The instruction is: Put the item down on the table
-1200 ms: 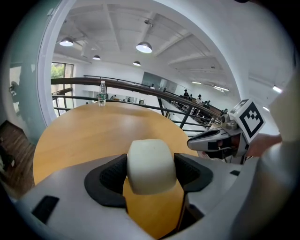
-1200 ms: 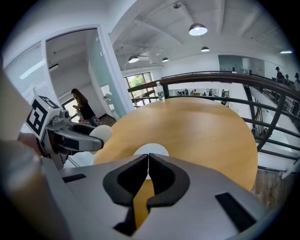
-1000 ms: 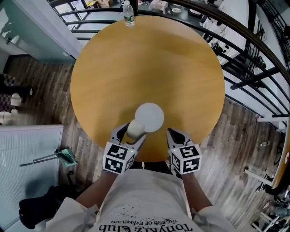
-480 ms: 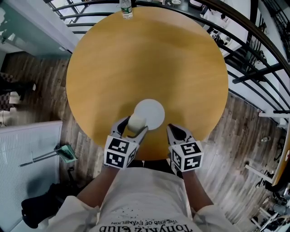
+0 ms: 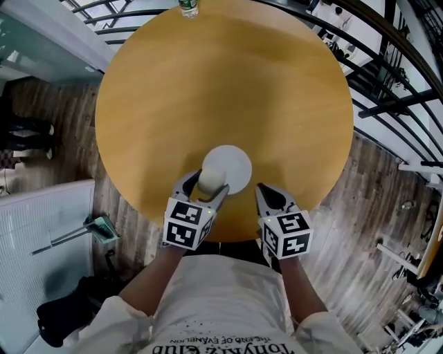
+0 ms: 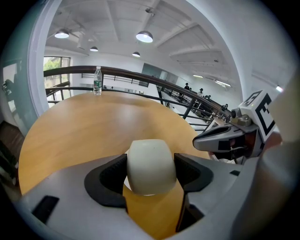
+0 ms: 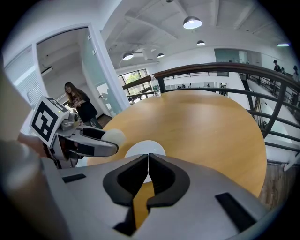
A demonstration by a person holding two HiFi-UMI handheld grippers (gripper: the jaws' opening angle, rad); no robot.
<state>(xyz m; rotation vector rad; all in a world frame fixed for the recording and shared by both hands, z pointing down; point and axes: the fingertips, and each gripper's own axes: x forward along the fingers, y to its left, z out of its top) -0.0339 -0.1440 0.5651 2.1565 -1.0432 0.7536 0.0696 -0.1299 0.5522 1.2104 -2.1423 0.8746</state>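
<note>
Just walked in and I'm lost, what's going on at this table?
A person stands at a round wooden table with a handheld claw in each hand. The left claw is shut on a small cream rounded cup, holding it over the near edge of a flat white round disc on the table; whether the cup touches it can't be told. The right claw is shut and empty, beside the disc. A clear plastic water bottle stands at the far edge.

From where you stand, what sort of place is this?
Likely an upper-floor gallery in an open office or lab building: a round wooden table beside a curved railing, with round ceiling lamps overhead.
</note>
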